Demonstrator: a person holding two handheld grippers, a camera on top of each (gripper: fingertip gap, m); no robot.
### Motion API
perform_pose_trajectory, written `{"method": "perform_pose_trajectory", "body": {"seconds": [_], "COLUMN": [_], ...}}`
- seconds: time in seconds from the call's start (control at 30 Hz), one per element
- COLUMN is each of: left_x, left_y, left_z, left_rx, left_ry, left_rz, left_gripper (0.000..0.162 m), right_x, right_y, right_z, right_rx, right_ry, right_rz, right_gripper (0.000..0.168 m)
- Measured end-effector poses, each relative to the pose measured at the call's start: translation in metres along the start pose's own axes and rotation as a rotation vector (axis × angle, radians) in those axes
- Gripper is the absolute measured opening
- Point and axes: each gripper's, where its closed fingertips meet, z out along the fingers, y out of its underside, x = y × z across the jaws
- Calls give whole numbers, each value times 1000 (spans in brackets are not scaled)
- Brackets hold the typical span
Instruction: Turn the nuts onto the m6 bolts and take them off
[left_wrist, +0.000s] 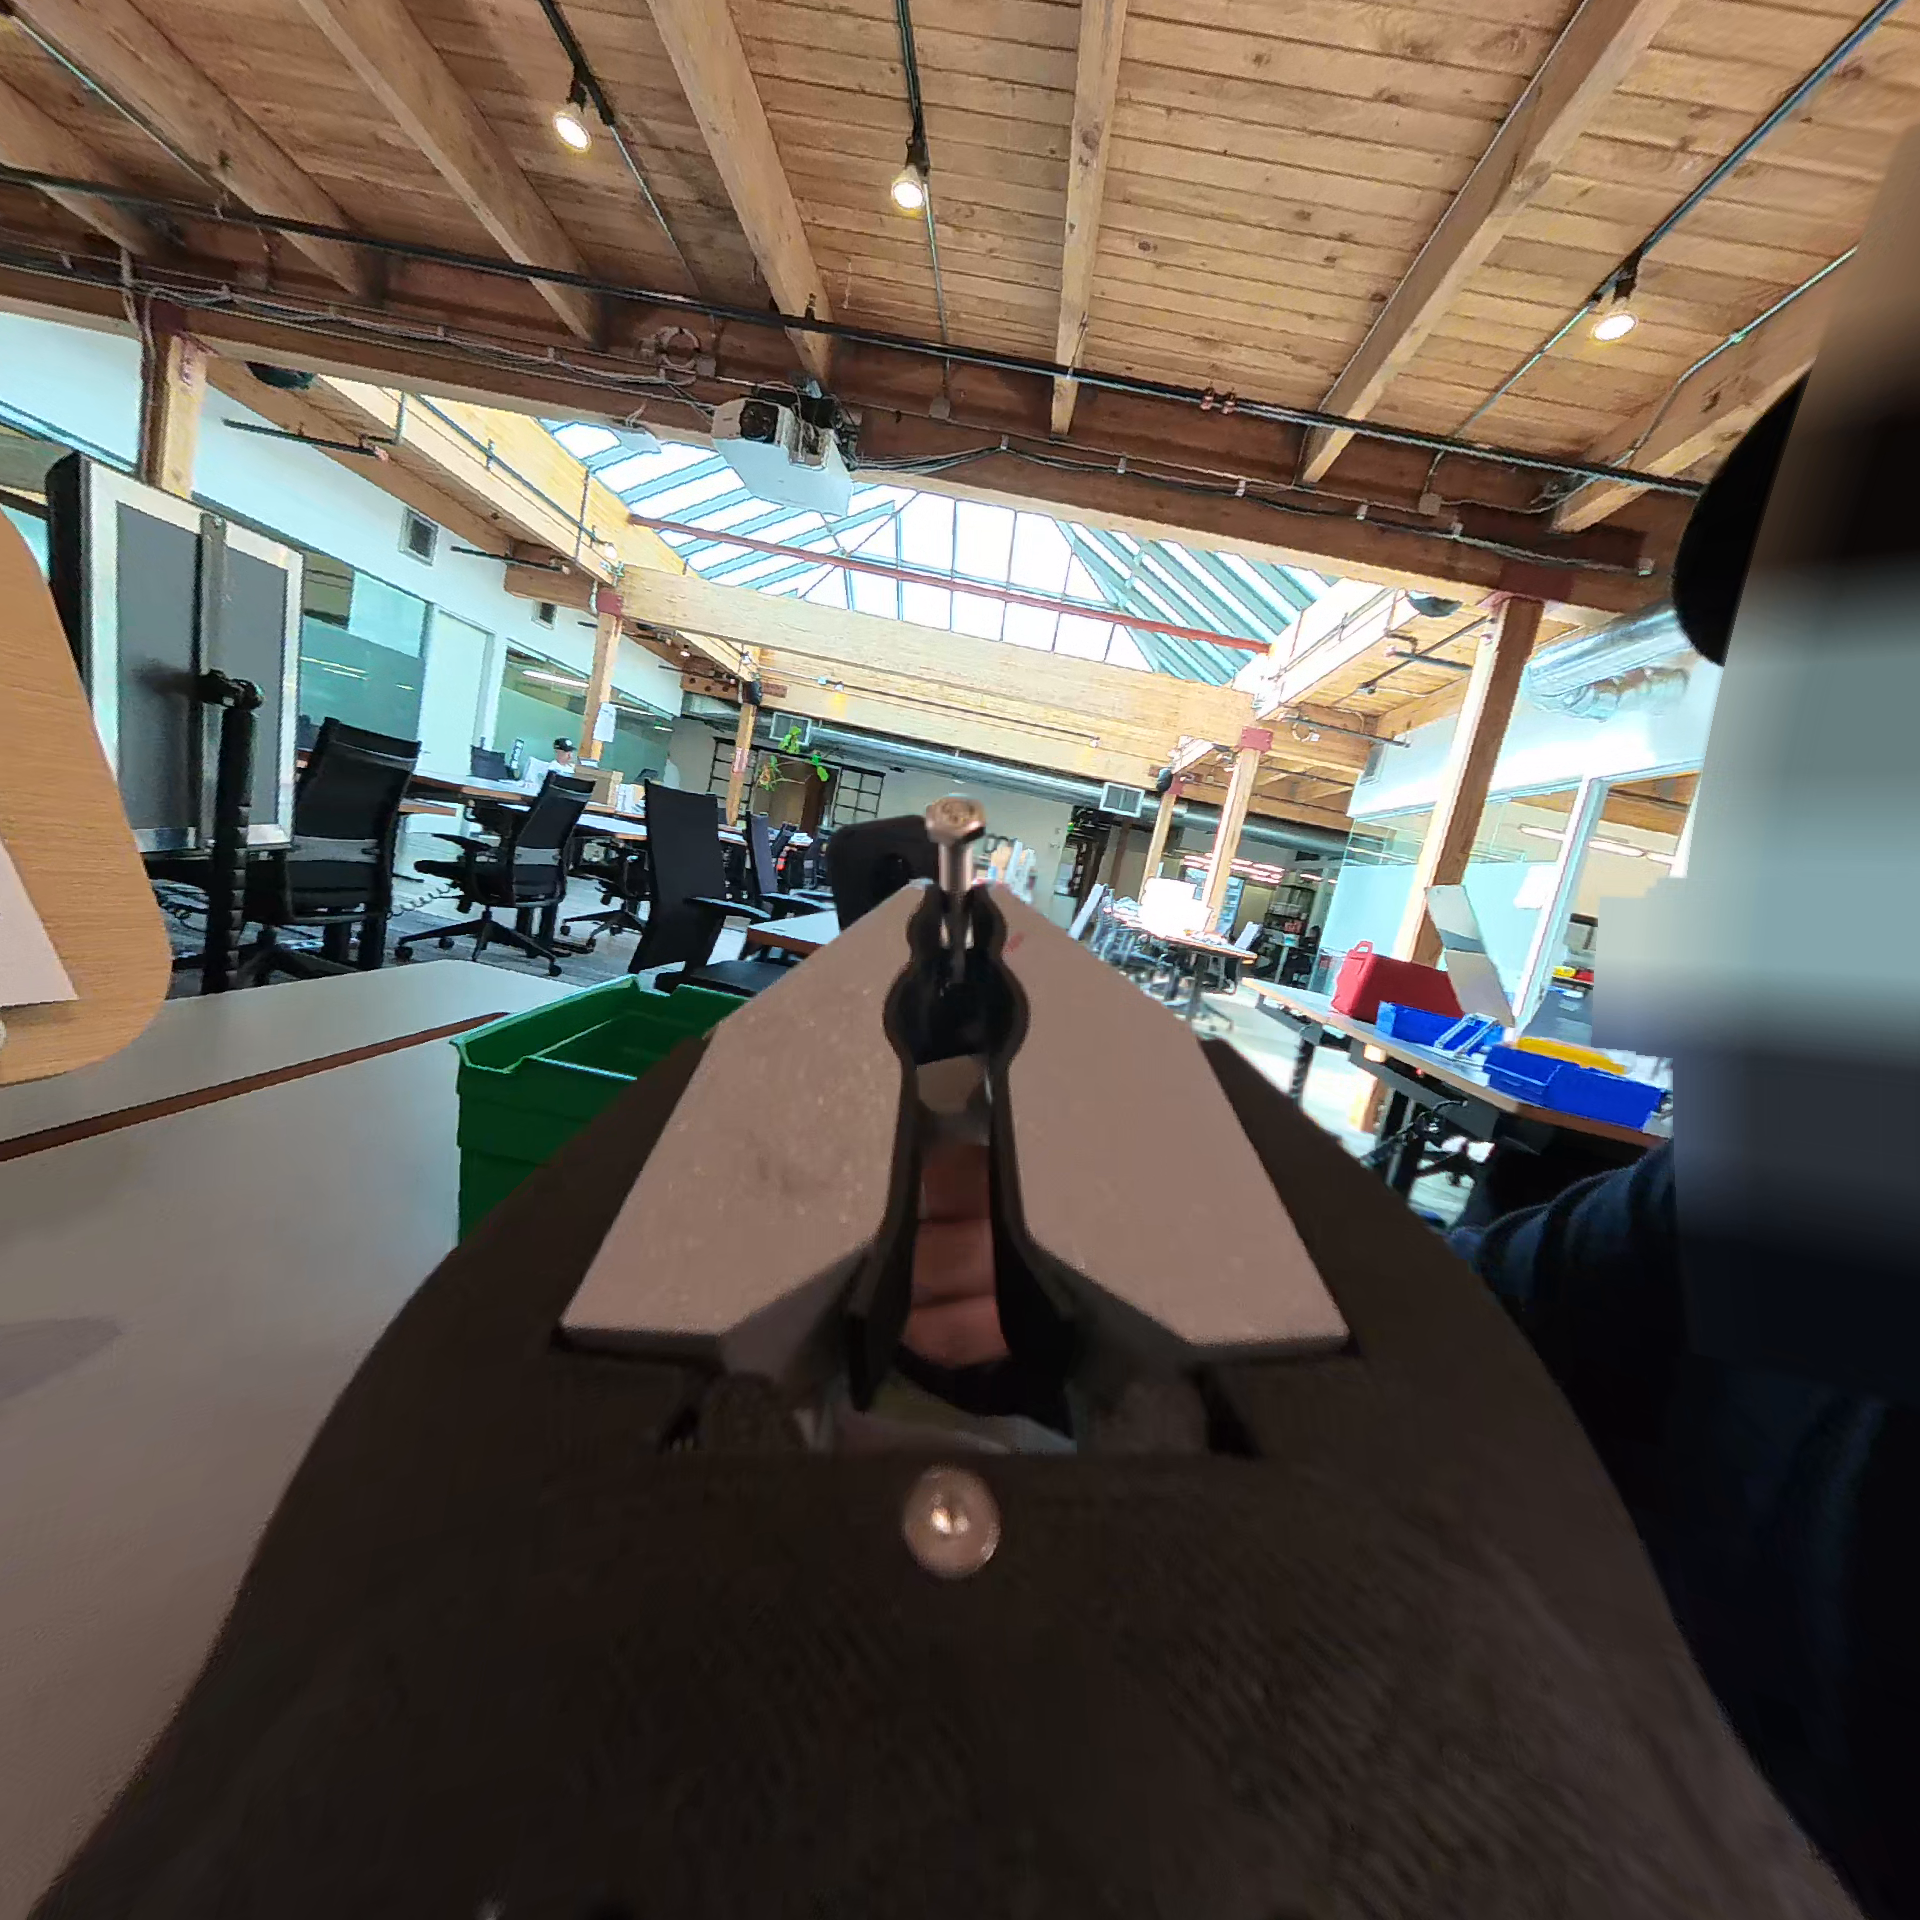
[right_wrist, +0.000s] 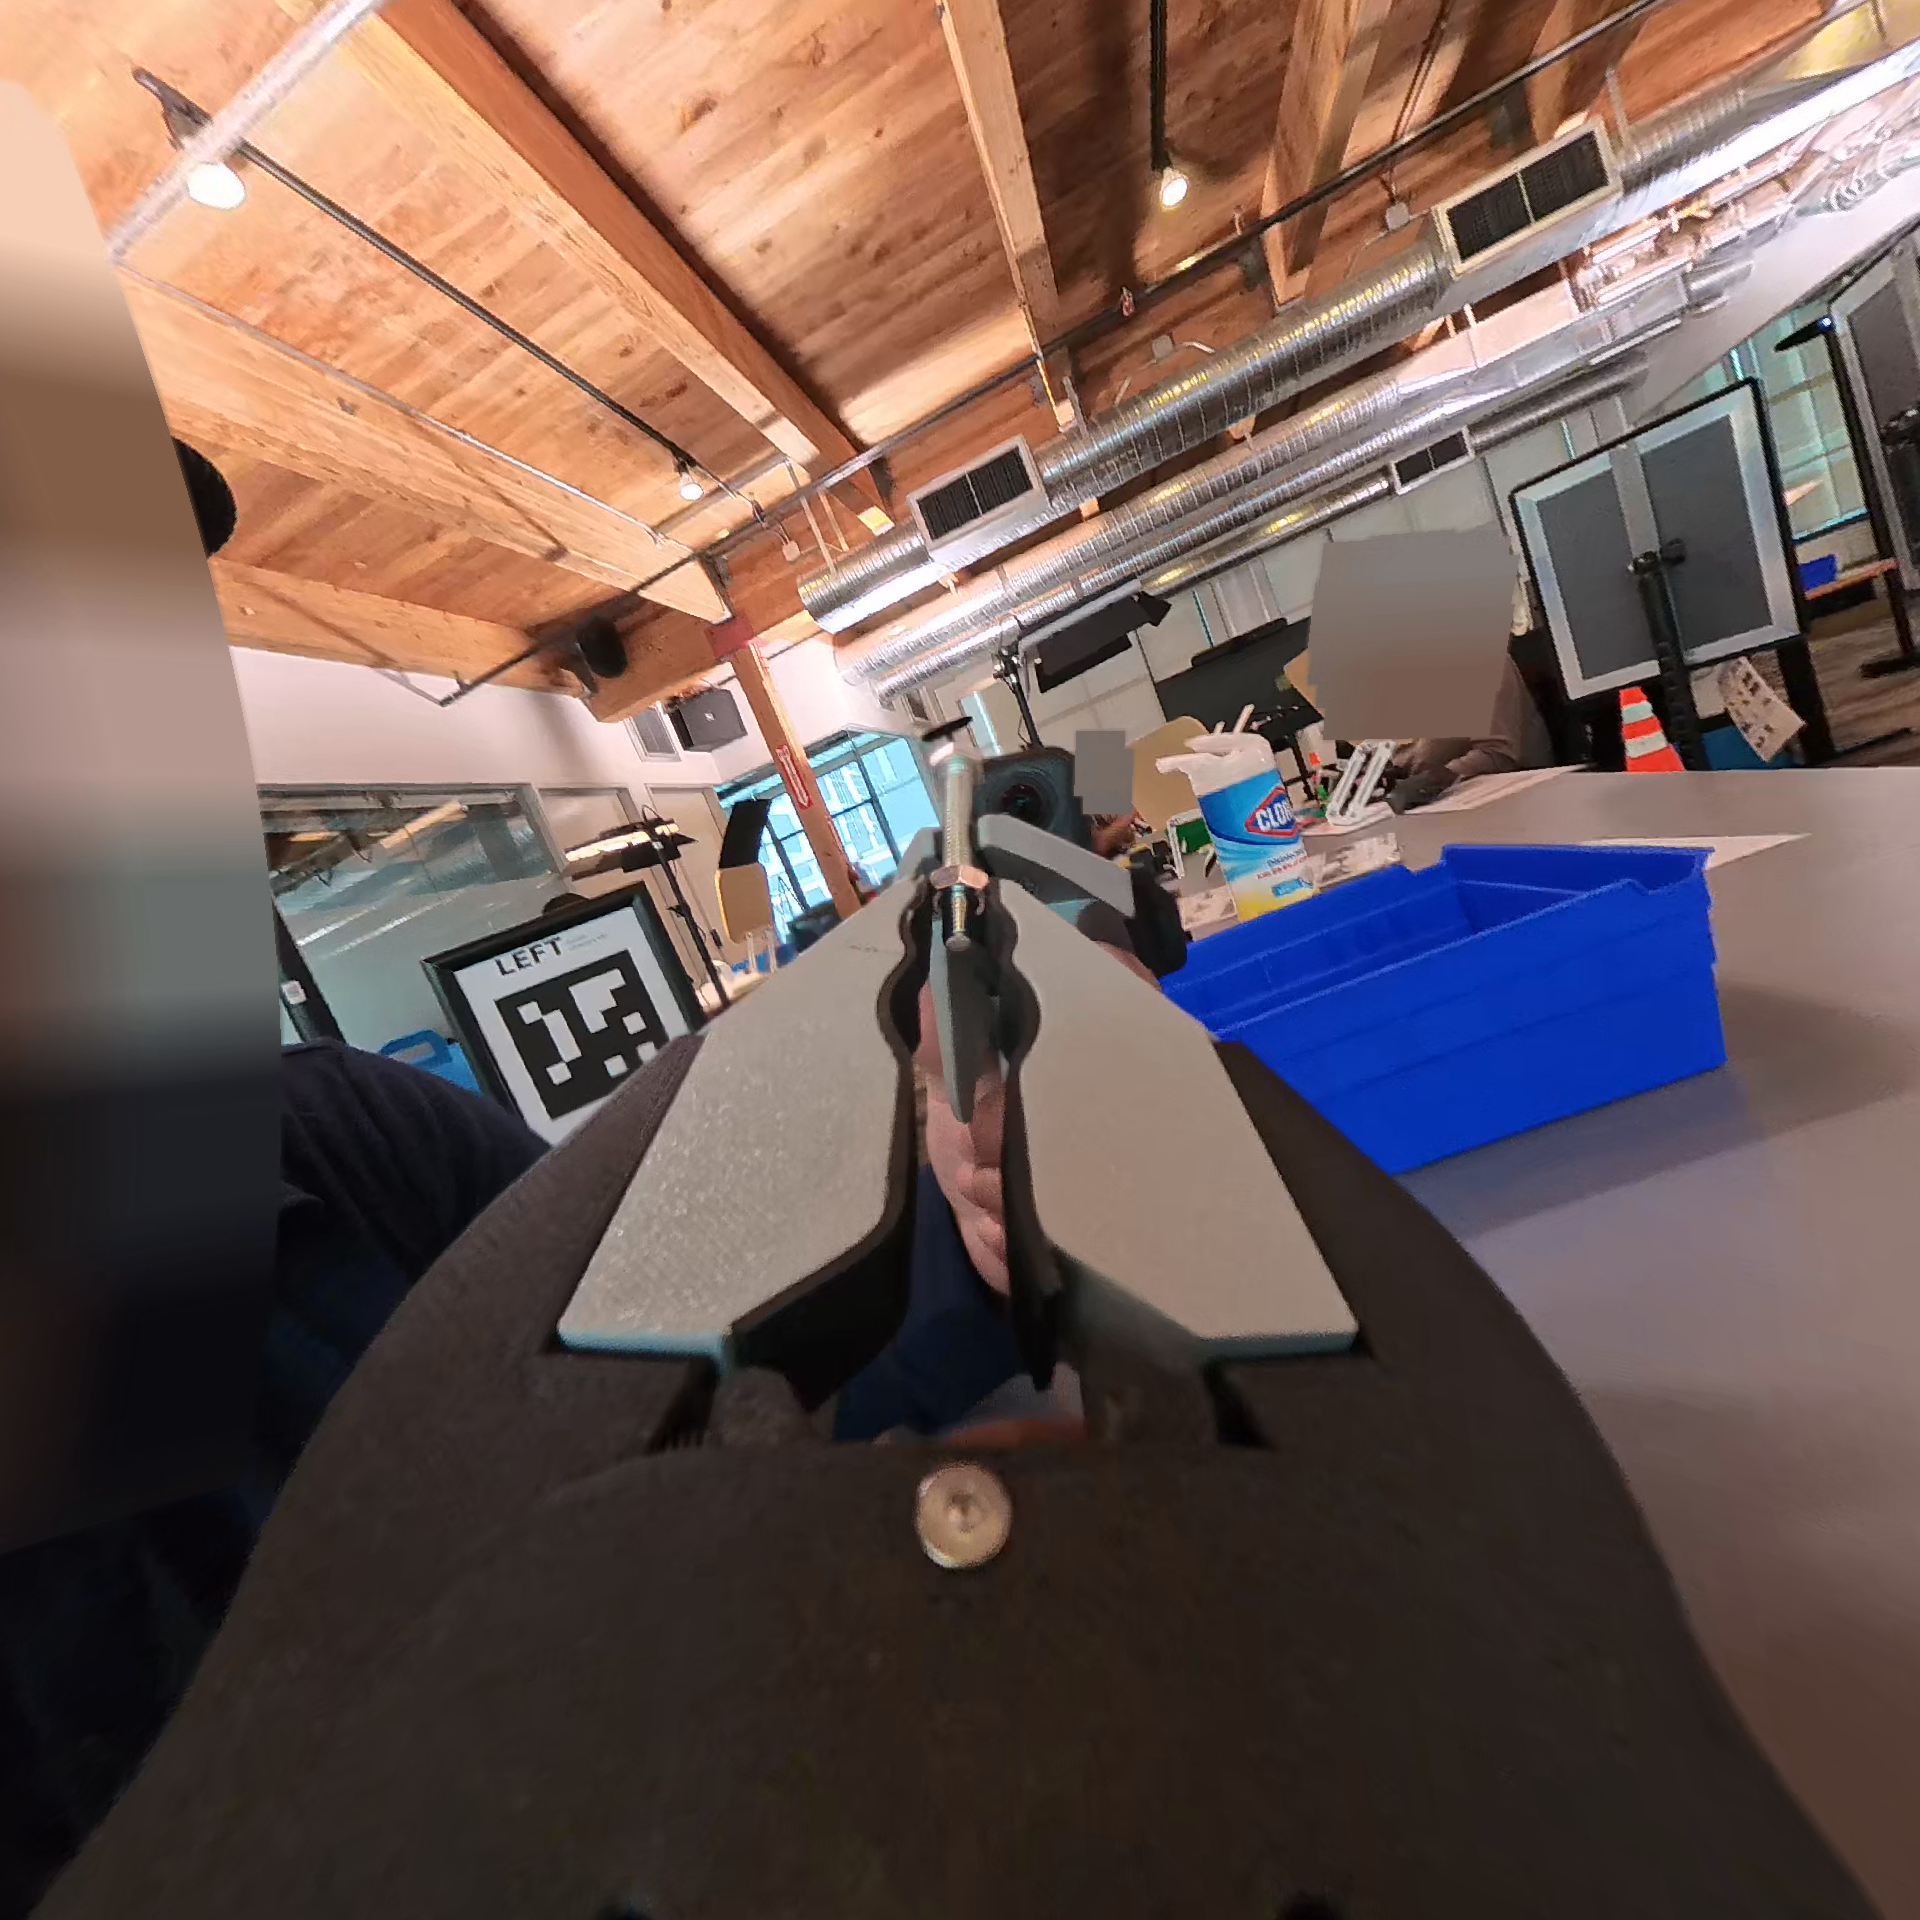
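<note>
In the left wrist view my left gripper (left_wrist: 954, 914) is shut on a silver M6 bolt (left_wrist: 957, 831). The bolt head sticks up above the fingertips and the shaft runs down between them. In the right wrist view my right gripper (right_wrist: 951, 896) is shut on a hex nut (right_wrist: 948, 879) that sits on the bolt (right_wrist: 953, 805). The threaded end shows below the nut. The left gripper (right_wrist: 1049, 857) reaches in just beyond the bolt from the right. Both grippers are held up above the table. The operator's hand shows through both finger gaps.
A green bin (left_wrist: 540, 1091) stands on the grey table (left_wrist: 208, 1195) to the left. Blue bins (right_wrist: 1455, 987) sit on the table (right_wrist: 1714, 1299) to the right, with a wipes canister (right_wrist: 1252, 831) behind. A marker board (right_wrist: 571, 1013) stands at the left. People sit across the table.
</note>
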Motion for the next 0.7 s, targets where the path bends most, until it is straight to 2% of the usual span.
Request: {"method": "perform_pose_trajectory", "body": {"seconds": [0.23, 0.43, 0.57, 0.7], "left_x": [-12, -21, -22, -47], "left_y": [6, 3, 22, 48], "left_z": [-12, -27, -41, -64], "left_rx": [-75, -79, -276, -495], "left_ry": [-121, -148, -166, -357], "left_rz": [116, 87, 131, 343], "left_gripper": [7, 8, 17, 26], "right_x": [9, 14, 25, 48], "right_y": [7, 15, 15, 36], "right_z": [-2, -1, -6, -17], "right_rx": [-59, -109, -145, -343], "right_ry": [38, 66, 148, 334], "right_rz": [17, 32, -2, -95], "right_gripper": [6, 7, 6, 6]}}
